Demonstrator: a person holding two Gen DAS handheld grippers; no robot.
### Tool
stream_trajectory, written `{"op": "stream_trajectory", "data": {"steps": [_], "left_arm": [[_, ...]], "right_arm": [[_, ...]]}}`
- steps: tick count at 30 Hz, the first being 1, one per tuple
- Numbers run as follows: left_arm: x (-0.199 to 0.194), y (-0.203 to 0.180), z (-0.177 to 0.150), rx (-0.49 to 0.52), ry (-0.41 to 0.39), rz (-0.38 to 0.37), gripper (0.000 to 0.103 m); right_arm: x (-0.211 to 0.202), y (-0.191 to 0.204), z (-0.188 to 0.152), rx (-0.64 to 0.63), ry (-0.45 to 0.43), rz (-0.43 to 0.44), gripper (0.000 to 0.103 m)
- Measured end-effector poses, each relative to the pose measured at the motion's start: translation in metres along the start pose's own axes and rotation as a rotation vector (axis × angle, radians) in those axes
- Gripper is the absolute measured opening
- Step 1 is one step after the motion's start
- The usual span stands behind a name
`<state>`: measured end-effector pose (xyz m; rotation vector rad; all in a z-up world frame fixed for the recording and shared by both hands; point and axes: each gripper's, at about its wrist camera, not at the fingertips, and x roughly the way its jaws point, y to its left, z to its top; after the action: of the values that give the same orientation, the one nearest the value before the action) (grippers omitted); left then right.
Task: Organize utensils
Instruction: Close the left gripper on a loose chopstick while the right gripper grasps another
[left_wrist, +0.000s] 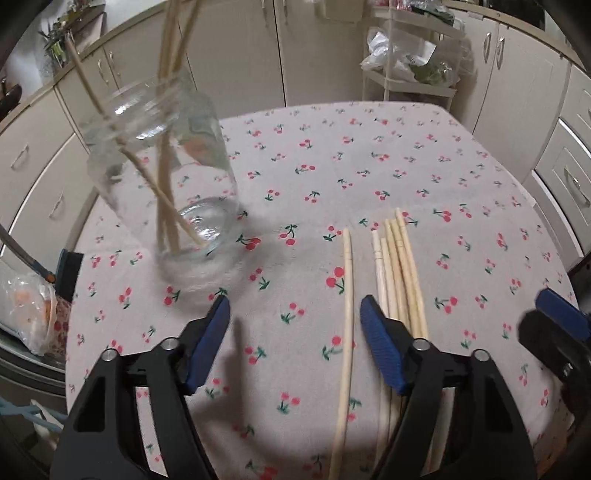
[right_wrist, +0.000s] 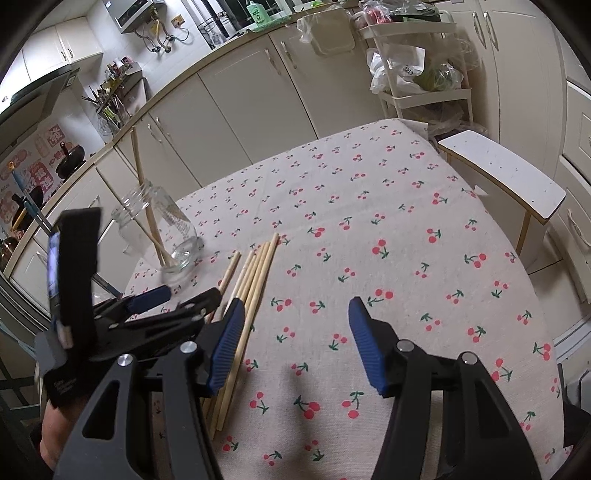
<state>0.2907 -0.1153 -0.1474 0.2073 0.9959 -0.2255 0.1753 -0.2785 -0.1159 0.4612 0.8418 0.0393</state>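
A clear glass jar (left_wrist: 162, 177) stands on the cherry-print tablecloth (left_wrist: 332, 155) at the left, with several wooden chopsticks (left_wrist: 168, 192) leaning in it. It also shows in the right wrist view (right_wrist: 162, 229). A single chopstick (left_wrist: 345, 332) lies flat on the cloth, and a bundle of several more (left_wrist: 400, 273) lies just right of it; the bundle also shows in the right wrist view (right_wrist: 251, 291). My left gripper (left_wrist: 295, 314) is open and empty, low over the lying chopsticks. My right gripper (right_wrist: 295, 317) is open and empty, to the right of them.
A white shelf cart with bags (right_wrist: 417, 77) stands beyond the table's far edge. A white bench (right_wrist: 502, 173) is at the table's right side. Cream kitchen cabinets (right_wrist: 236, 107) line the back. A plastic bag (left_wrist: 29, 310) lies off the table's left edge.
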Motion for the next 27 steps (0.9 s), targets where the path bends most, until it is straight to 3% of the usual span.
{"op": "stream_trajectory", "data": {"steps": [2,4,6,8,10,15,27], "left_arm": [[0.003,0.009,0.000,-0.049,0.010,-0.014,0.052],[0.000,0.021,-0.002,-0.091,0.018,0.002,0.029],[-0.002,0.032,-0.007,-0.130,0.028,-0.007,0.024],[-0.006,0.039,-0.013,-0.146,0.032,-0.019,0.024],[-0.005,0.040,-0.013,-0.149,0.035,-0.033,0.024],[0.000,0.040,-0.005,-0.170,0.037,-0.060,0.024],[0.001,0.044,-0.005,-0.174,0.033,-0.097,0.024]], "right_arm": [[0.000,0.000,0.000,-0.002,0.001,-0.003,0.057],[0.001,0.001,0.000,-0.012,0.006,-0.010,0.057],[0.003,0.003,0.001,-0.022,0.014,-0.012,0.057],[0.006,0.005,0.002,-0.034,0.025,-0.009,0.057],[0.012,0.011,0.004,-0.059,0.041,-0.010,0.043],[0.036,0.026,0.010,-0.117,0.113,-0.006,0.023],[0.073,0.044,0.020,-0.174,0.177,-0.025,0.020]]}}
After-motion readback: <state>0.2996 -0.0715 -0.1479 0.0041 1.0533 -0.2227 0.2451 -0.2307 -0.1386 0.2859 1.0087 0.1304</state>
